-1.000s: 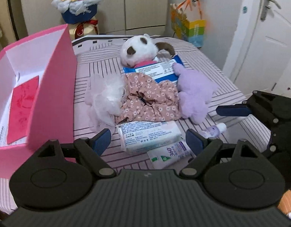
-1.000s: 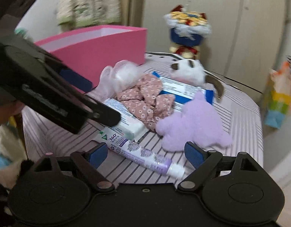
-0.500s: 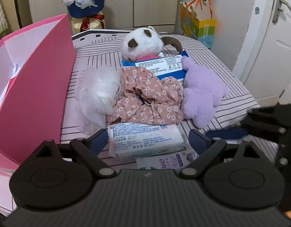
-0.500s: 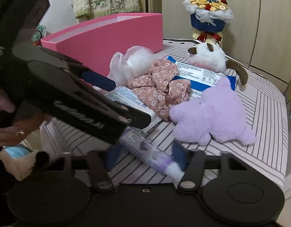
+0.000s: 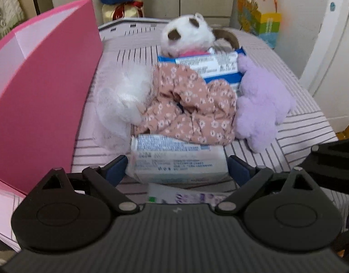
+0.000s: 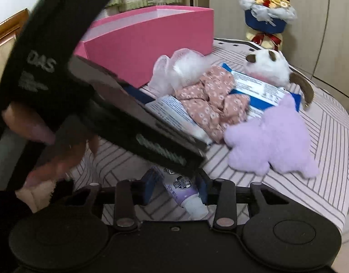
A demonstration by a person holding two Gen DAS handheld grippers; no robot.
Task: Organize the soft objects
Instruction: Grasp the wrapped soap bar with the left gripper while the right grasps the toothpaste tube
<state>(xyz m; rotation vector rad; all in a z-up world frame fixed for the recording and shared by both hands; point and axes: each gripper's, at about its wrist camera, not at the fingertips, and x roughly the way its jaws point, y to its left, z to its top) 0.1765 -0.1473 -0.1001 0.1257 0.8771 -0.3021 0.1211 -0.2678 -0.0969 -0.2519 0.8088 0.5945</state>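
Observation:
On the striped table lie a white tissue pack [image 5: 176,159], a pink floral scrunchie [image 5: 190,104], a white mesh pouf [image 5: 124,97], a purple plush [image 5: 263,104], a white-and-brown plush [image 5: 188,34] and a blue wipes pack [image 5: 210,68]. My left gripper [image 5: 177,168] is open, its fingers on either side of the tissue pack. My right gripper [image 6: 174,186] is shut on a purple tube [image 6: 183,191] lying at the table's near edge. The left gripper's body [image 6: 106,113] hides part of the right wrist view.
An open pink box [image 5: 45,86] stands at the table's left, close to the pouf; it also shows in the right wrist view [image 6: 151,43]. A bouquet [image 6: 265,16] stands behind the table. A colourful gift bag [image 5: 260,20] and a white door [image 5: 333,45] are at right.
My left gripper has moved forward until its open fingers straddle the tissue pack. My right gripper has closed its fingers onto the purple tube.

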